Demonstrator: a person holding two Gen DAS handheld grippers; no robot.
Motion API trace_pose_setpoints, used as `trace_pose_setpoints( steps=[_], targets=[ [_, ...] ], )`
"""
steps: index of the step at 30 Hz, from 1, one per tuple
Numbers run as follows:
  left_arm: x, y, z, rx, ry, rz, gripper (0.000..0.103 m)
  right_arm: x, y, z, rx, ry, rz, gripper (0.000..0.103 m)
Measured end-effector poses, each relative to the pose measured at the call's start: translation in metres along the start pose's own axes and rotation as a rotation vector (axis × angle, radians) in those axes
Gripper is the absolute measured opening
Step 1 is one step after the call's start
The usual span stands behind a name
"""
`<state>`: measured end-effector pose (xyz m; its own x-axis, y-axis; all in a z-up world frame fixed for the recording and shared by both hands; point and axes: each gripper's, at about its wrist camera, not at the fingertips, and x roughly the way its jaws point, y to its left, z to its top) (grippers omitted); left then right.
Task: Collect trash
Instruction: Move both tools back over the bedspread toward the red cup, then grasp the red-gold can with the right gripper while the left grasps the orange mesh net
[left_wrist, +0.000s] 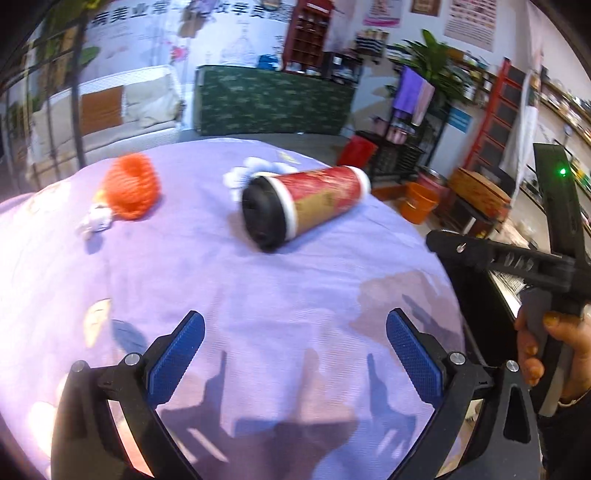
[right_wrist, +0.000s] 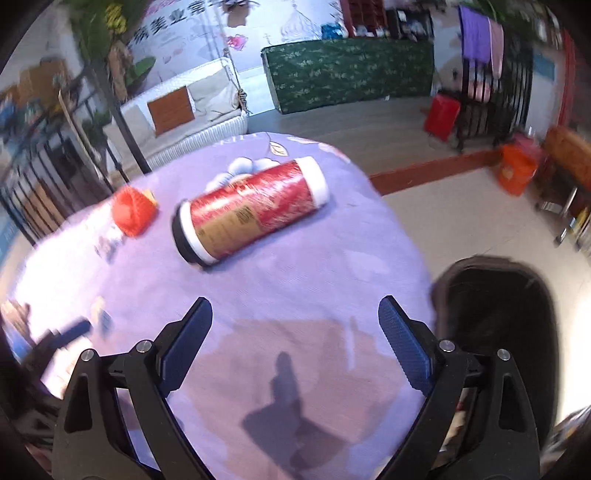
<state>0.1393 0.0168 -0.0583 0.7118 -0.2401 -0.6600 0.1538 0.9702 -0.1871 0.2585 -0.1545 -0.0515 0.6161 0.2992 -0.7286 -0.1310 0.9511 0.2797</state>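
Note:
A red and gold cylindrical container (left_wrist: 306, 205) with a black cap and white rims lies on its side on the purple tablecloth (left_wrist: 240, 288). It also shows in the right wrist view (right_wrist: 251, 212). An orange mesh net (left_wrist: 133, 190) lies to its left, with a small white crumpled scrap (left_wrist: 96, 218) beside it; the net also shows in the right wrist view (right_wrist: 131, 210). My left gripper (left_wrist: 295, 343) is open and empty, short of the container. My right gripper (right_wrist: 295, 332) is open and empty, also short of it.
A dark bin (right_wrist: 498, 325) stands off the table's right edge. My right gripper's body (left_wrist: 517, 258) shows in the left wrist view beyond that edge. Orange buckets (left_wrist: 419, 203), a red bin (left_wrist: 356, 151) and shelves stand on the floor behind. A white sofa (left_wrist: 122, 110) is far left.

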Motion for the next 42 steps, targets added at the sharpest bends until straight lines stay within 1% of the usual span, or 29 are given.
trace_pose_setpoints(
  steps=[3, 7, 9, 12, 15, 20, 24, 27, 31, 34, 36, 38, 39, 42],
  targets=[
    [-0.002, 0.016, 0.002, -0.025, -0.004, 0.026, 0.097, 0.016, -0.001, 0.014, 0.151, 0.02, 0.088, 0.09],
    [-0.005, 0.03, 0.001, -0.049, -0.008, 0.045, 0.097, 0.041, 0.004, 0.03, 0.281, 0.029, 0.132, 0.09],
    [-0.005, 0.035, 0.001, -0.055, -0.008, 0.047, 0.097, 0.058, 0.005, 0.038, 0.364, 0.054, 0.171, 0.09],
    [-0.005, 0.039, 0.002, -0.06, -0.005, 0.048, 0.097, 0.085, 0.003, 0.048, 0.482, 0.101, 0.175, 0.09],
    [-0.005, 0.042, 0.003, -0.065, -0.007, 0.037, 0.097, 0.107, 0.004, 0.057, 0.561, 0.13, 0.16, 0.09],
    [0.0, 0.046, 0.005, -0.069, 0.001, 0.022, 0.097, 0.137, 0.016, 0.073, 0.606, 0.177, 0.126, 0.09],
    [0.003, 0.051, 0.007, -0.077, 0.006, 0.014, 0.097, 0.162, 0.025, 0.082, 0.643, 0.197, 0.09, 0.09],
    [0.006, 0.057, 0.009, -0.085, 0.009, 0.011, 0.097, 0.185, 0.031, 0.083, 0.711, 0.228, 0.056, 0.09],
    [0.011, 0.065, 0.01, -0.098, 0.021, 0.004, 0.097, 0.198, 0.038, 0.09, 0.719, 0.2, -0.013, 0.091],
    [0.013, 0.07, 0.013, -0.106, 0.023, 0.001, 0.097, 0.204, 0.047, 0.096, 0.67, 0.184, -0.042, 0.089],
    [0.014, 0.073, 0.014, -0.11, 0.025, 0.002, 0.097, 0.206, 0.05, 0.097, 0.657, 0.174, -0.04, 0.087],
    [0.015, 0.076, 0.017, -0.119, 0.026, 0.0, 0.097, 0.206, 0.048, 0.098, 0.652, 0.165, -0.018, 0.084],
    [0.015, 0.078, 0.019, -0.126, 0.027, 0.0, 0.097, 0.205, 0.046, 0.098, 0.652, 0.16, -0.001, 0.081],
    [0.015, 0.084, 0.027, -0.14, 0.017, 0.014, 0.097, 0.2, 0.041, 0.098, 0.656, 0.139, 0.056, 0.077]
  ],
)
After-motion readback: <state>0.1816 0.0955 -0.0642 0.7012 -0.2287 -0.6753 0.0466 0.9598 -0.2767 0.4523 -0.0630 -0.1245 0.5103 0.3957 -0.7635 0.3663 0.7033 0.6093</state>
